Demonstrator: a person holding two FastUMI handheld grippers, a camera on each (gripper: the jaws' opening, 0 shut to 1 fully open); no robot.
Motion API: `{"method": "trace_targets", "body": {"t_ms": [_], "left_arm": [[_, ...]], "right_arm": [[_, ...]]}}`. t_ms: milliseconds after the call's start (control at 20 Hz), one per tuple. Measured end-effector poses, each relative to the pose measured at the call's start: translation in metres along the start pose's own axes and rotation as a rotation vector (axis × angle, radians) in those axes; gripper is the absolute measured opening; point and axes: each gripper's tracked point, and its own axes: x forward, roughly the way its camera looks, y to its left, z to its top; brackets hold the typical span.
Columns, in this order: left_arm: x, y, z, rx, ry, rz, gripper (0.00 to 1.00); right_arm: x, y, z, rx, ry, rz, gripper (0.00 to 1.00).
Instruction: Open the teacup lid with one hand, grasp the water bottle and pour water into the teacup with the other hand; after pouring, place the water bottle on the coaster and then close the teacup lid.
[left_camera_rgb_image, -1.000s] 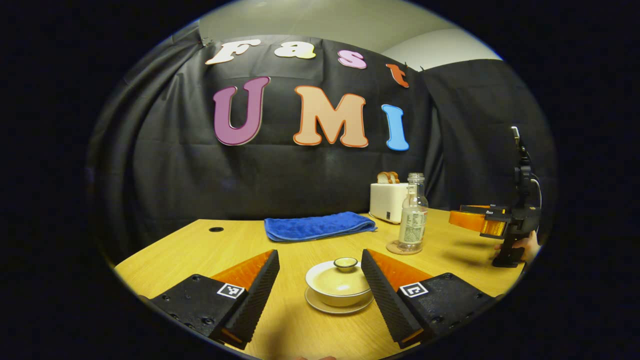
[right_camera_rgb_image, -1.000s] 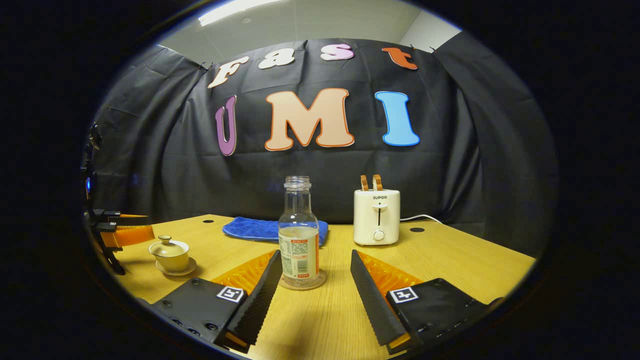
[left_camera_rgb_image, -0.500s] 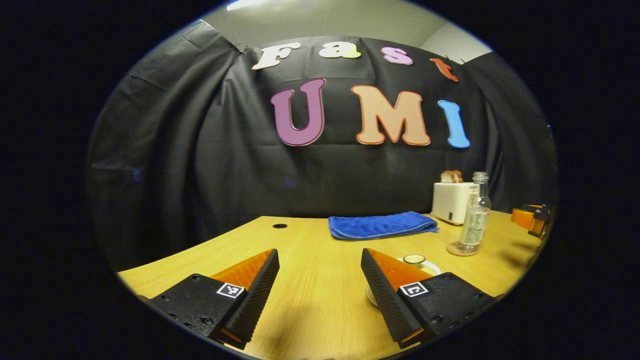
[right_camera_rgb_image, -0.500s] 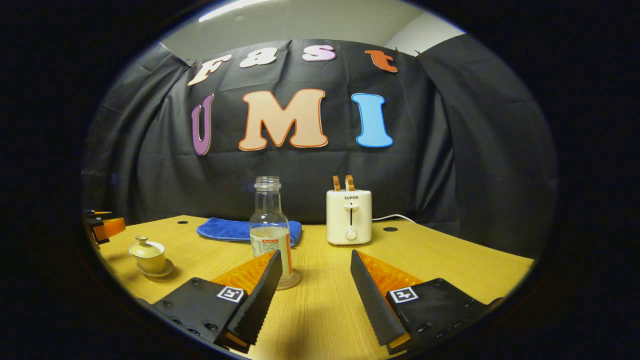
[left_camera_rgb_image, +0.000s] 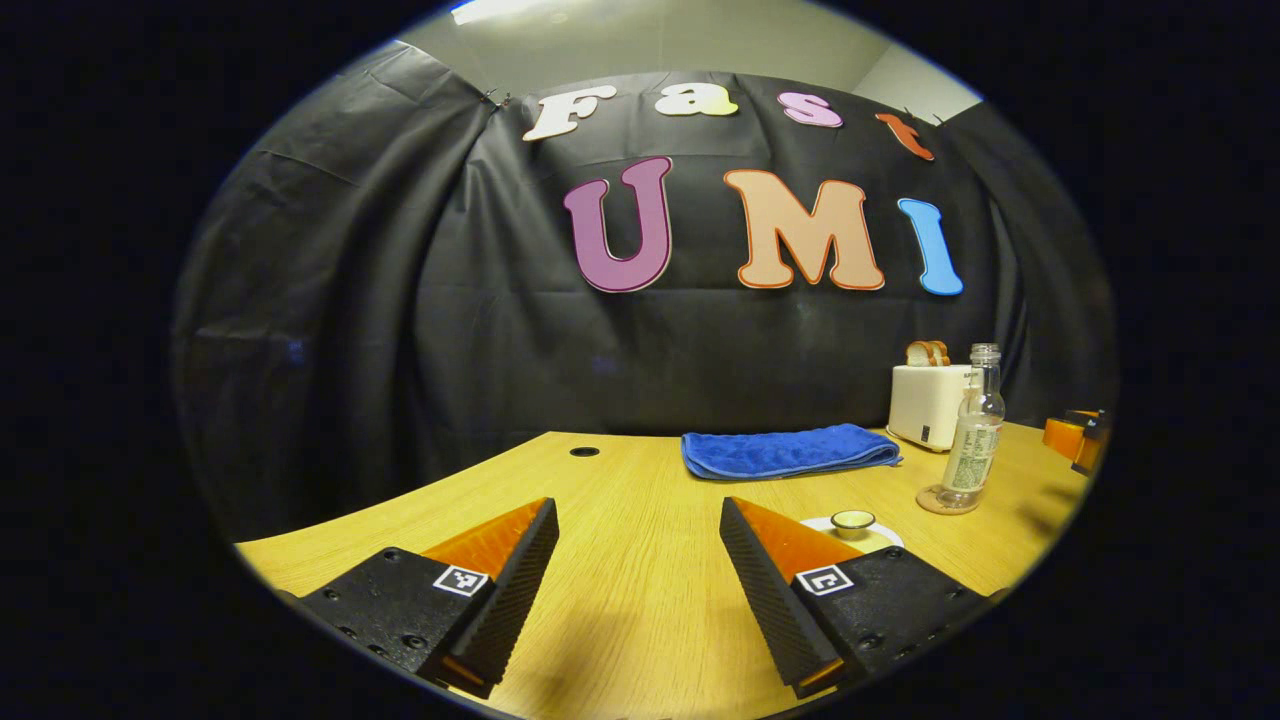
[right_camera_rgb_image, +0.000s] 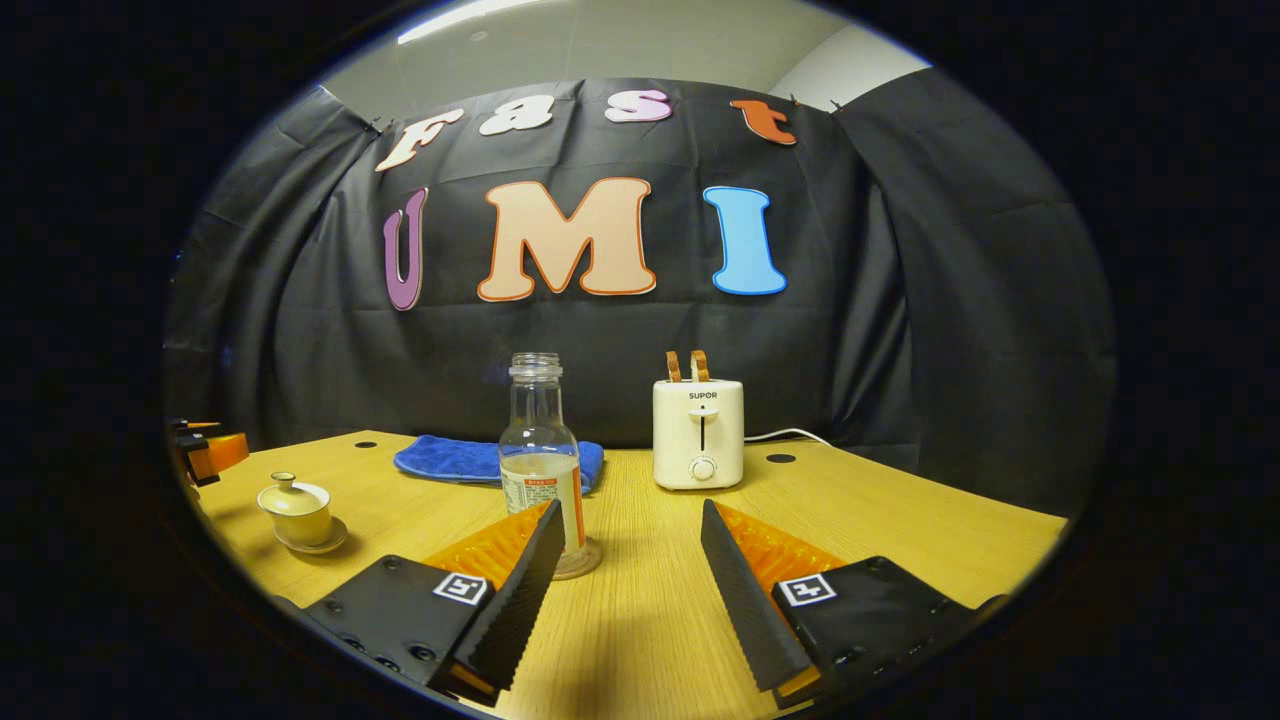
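Left gripper (left_camera_rgb_image: 640, 560) has swung left off the teacup (right_camera_rgb_image: 300, 512) since a second ago. The cup now sits behind its right finger, lid knob (left_camera_rgb_image: 853, 519) just visible. Right gripper (right_camera_rgb_image: 625, 560) has also drifted right; the water bottle (right_camera_rgb_image: 540, 470) stands on its coaster (right_camera_rgb_image: 585, 565) by the left finger. Both claws gape wide, empty. Lid on, bottle untouched: no step begun, and both need re-aiming.

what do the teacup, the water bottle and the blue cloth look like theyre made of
Teacup: probably glazed ceramic, cream and smooth with a soft sheen.
Water bottle: clear glass or hard plastic, I cannot tell which; the wall shows through it, and it carries a printed label.
Blue cloth: soft fabric, likely microfibre or terry, matte, fuzzy and folded.
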Motion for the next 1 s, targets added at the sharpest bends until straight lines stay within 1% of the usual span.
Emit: {"method": "trace_targets", "body": {"t_ms": [150, 200, 250, 450, 500, 550, 650, 700, 750, 1000], "left_arm": [[0.0004, 0.0004, 0.0003, 0.0, 0.0, 0.0, 0.95], [0.0004, 0.0005, 0.0002, 0.001, -0.001, 0.0, 0.95], [0.0005, 0.0003, 0.0008, 0.001, -0.001, 0.0, 0.95], [-0.0002, -0.0001, 0.0004, 0.001, -0.002, -0.003, 0.95], [0.0003, 0.0004, 0.0007, 0.001, -0.002, -0.004, 0.95], [0.0004, 0.0006, 0.001, 0.001, -0.001, -0.004, 0.95], [0.0004, 0.0006, 0.0005, 0.001, -0.002, -0.004, 0.95], [0.0004, 0.0002, 0.0007, 0.001, -0.002, -0.006, 0.95], [0.0, -0.0005, 0.001, 0.0, -0.002, -0.007, 0.95], [0.0003, -0.0001, 0.0003, 0.0, -0.003, -0.007, 0.95]], "right_arm": [[0.0001, -0.0004, -0.0002, 0.0, 0.0, 0.001, 0.89], [0.0001, -0.0004, 0.0002, 0.0, 0.0, 0.001, 0.93], [0.0002, -0.0005, -0.0003, 0.0, 0.0, 0.001, 0.89], [0.0001, -0.0007, -0.0003, 0.0, 0.0, 0.001, 0.89], [0.0002, -0.0006, 0.0, 0.001, 0.0, 0.001, 0.85], [0.0001, -0.0006, -0.0005, 0.0, 0.0, 0.001, 0.89], [0.0002, -0.0007, -0.0003, 0.001, 0.0, 0.001, 0.89], [0.0004, -0.0004, -0.0003, 0.001, 0.0, 0.003, 0.85], [0.0003, 0.0002, -0.0006, 0.001, 0.001, 0.004, 0.89], [-0.0001, 0.0002, -0.0001, 0.001, 0.001, 0.005, 0.89]]}}
